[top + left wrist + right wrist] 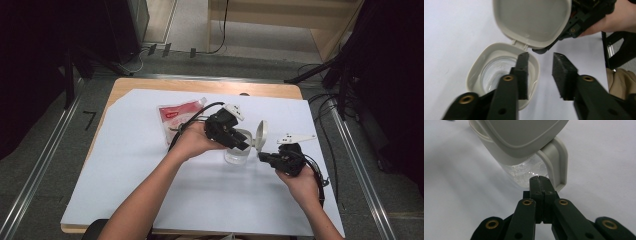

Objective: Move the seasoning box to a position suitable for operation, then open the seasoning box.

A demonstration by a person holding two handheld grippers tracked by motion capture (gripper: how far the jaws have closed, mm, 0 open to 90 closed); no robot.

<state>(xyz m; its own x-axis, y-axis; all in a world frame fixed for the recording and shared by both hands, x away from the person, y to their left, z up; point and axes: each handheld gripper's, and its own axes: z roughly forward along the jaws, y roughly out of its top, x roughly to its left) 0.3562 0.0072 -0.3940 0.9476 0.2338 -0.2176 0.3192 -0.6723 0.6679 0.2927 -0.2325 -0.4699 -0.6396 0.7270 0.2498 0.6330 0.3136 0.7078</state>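
A small clear container (235, 154) with a pale grey rim stands on the white sheet, its hinged lid (261, 134) swung up on the right side. My left gripper (242, 145) hangs over it, open. In the left gripper view one pad (523, 75) sits above the container's mouth (496, 72) and the other outside the rim, touching nothing, with the lid (531, 20) beyond. My right gripper (262, 156) is shut with nothing in it. In the right gripper view its tips (539, 180) rest close to the lid's hinge piece (557, 160), beneath the raised lid (524, 132).
A red-and-white pouch (179, 117) lies at the back left of the white sheet (130, 170), behind the left hand. The sheet covers a wooden table (150, 84). Cables trail from both grippers. Dark stands and floor rails flank the table.
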